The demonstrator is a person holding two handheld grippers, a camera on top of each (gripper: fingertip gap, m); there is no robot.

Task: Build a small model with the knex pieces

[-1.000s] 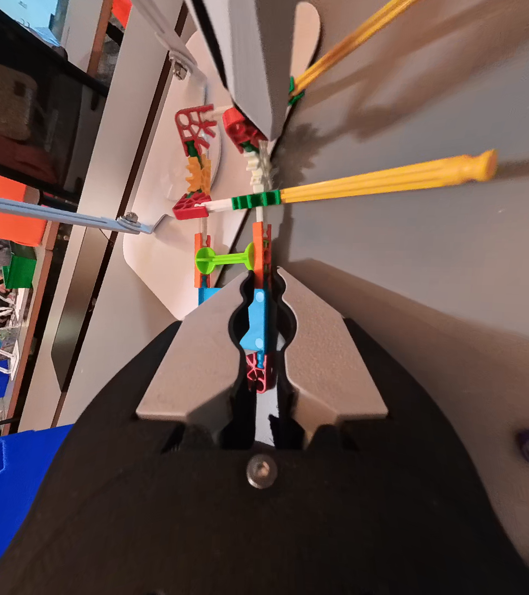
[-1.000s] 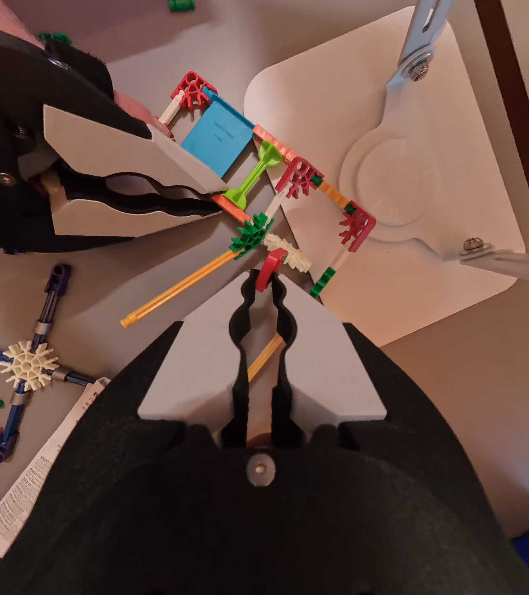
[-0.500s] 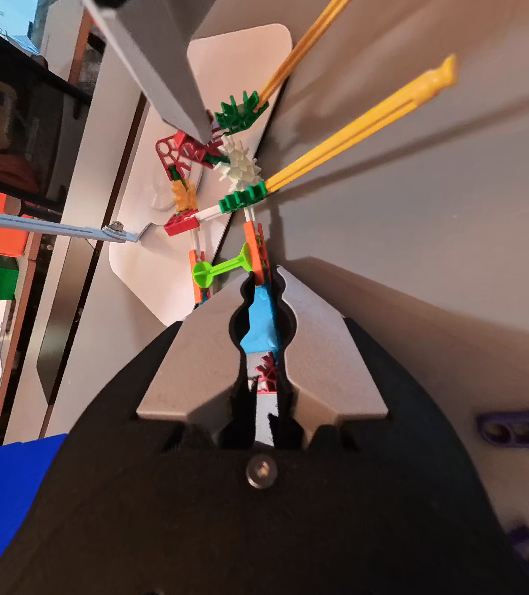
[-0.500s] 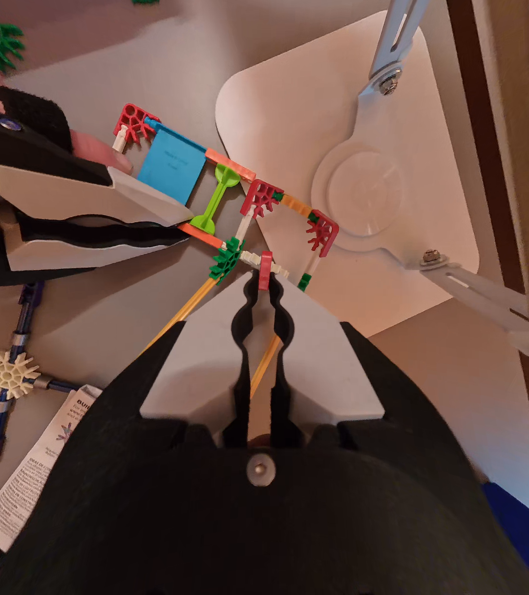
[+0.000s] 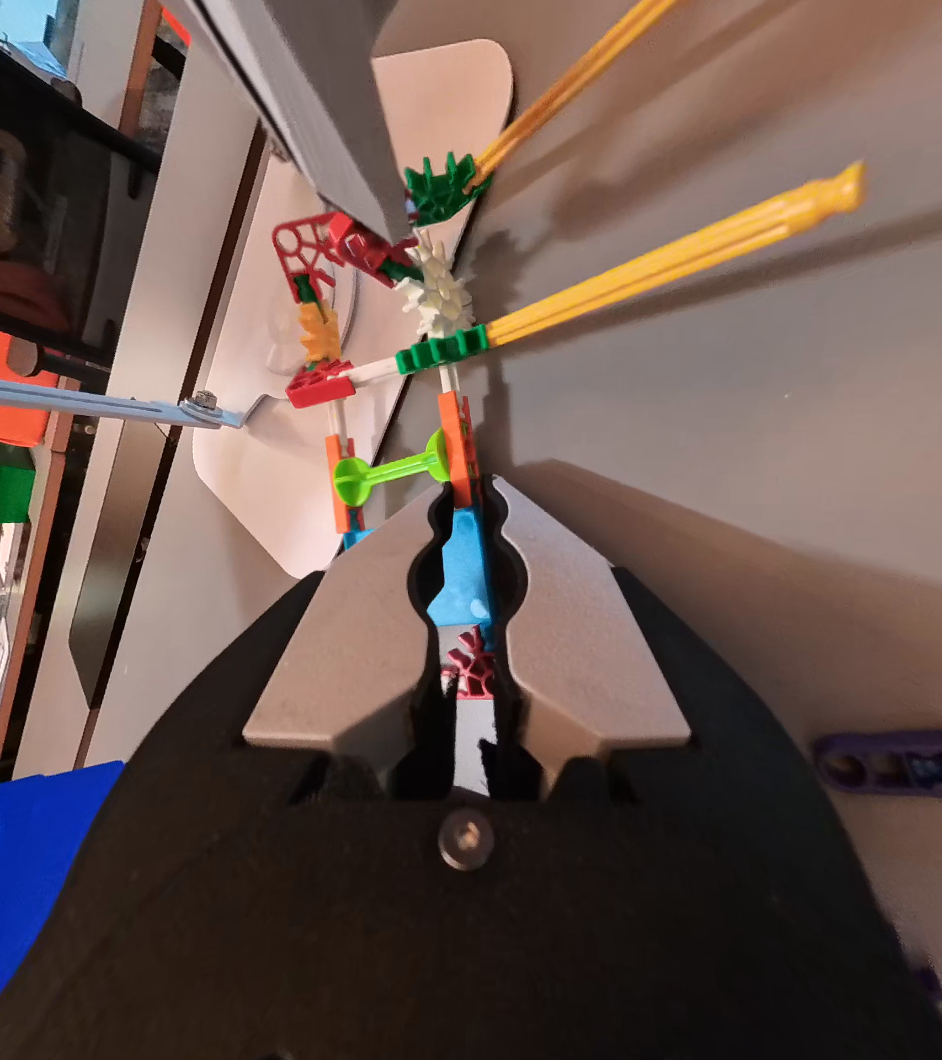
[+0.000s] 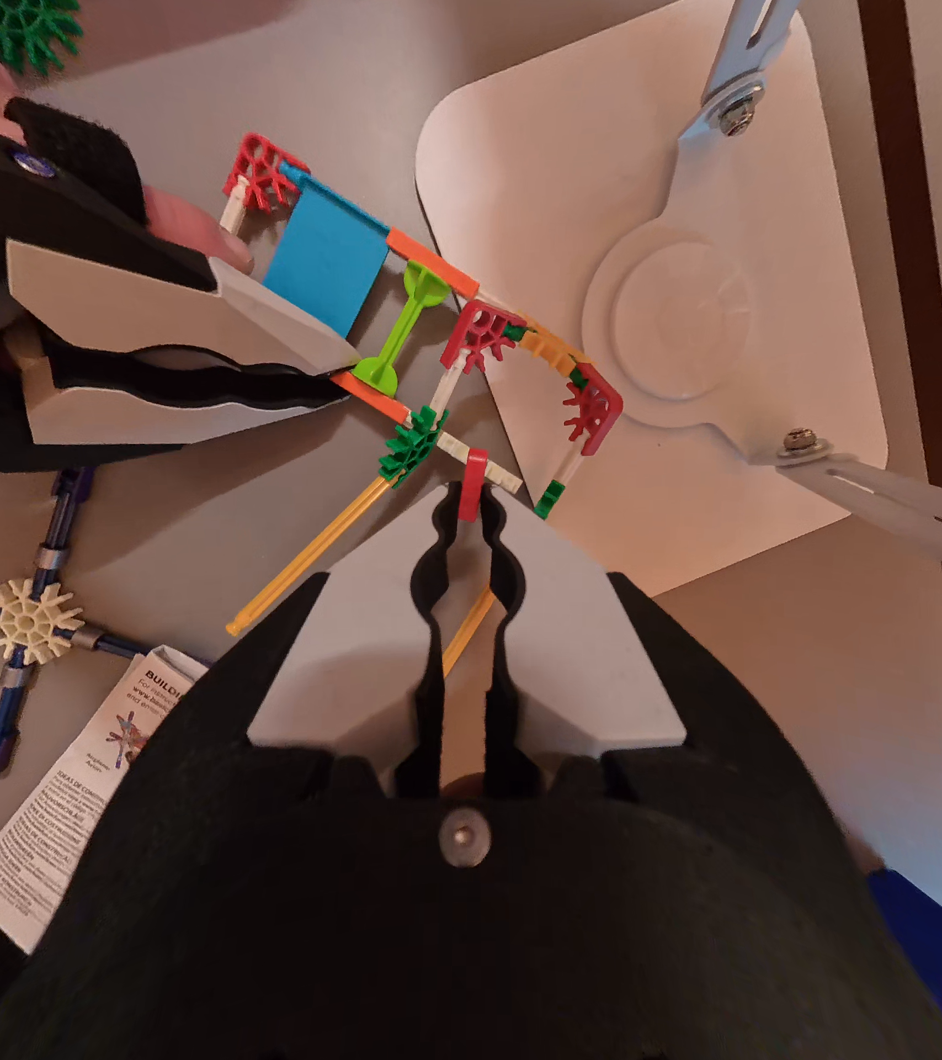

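A rod-and-connector toy frame lies partly on the grey table and partly on a white base plate (image 6: 715, 143). It has a blue panel (image 6: 325, 264), a lime green rod (image 6: 405, 327), red corner connectors, a green connector (image 6: 414, 444) and yellow rods (image 6: 308, 556). My left gripper (image 5: 465, 487) is shut on the frame's blue panel (image 5: 462, 568) and orange rod edge. It also shows in the right wrist view (image 6: 342, 373). My right gripper (image 6: 471, 487) is shut on a red connector (image 6: 474, 464) that sits against the frame's white connector (image 5: 437, 292).
A cross of blue rods with a cream snowflake connector (image 6: 27, 619), a paper leaflet (image 6: 73, 791) and a loose green connector (image 6: 24, 31) lie on the table at the left. A purple piece (image 5: 904, 766) lies nearby. A blue bin (image 5: 10, 889) and shelves stand beyond. The grippers' ends are close to 8 cm from one another. Between my left fingertips and the purple piece (image 5: 904, 766) there is roughly 12 cm. Look for it in the right wrist view (image 6: 71, 478) too.
The frame has turned a little with both grippers still shut on it. The yellow rods have swung, and the right gripper's red connector stays against the white connector.
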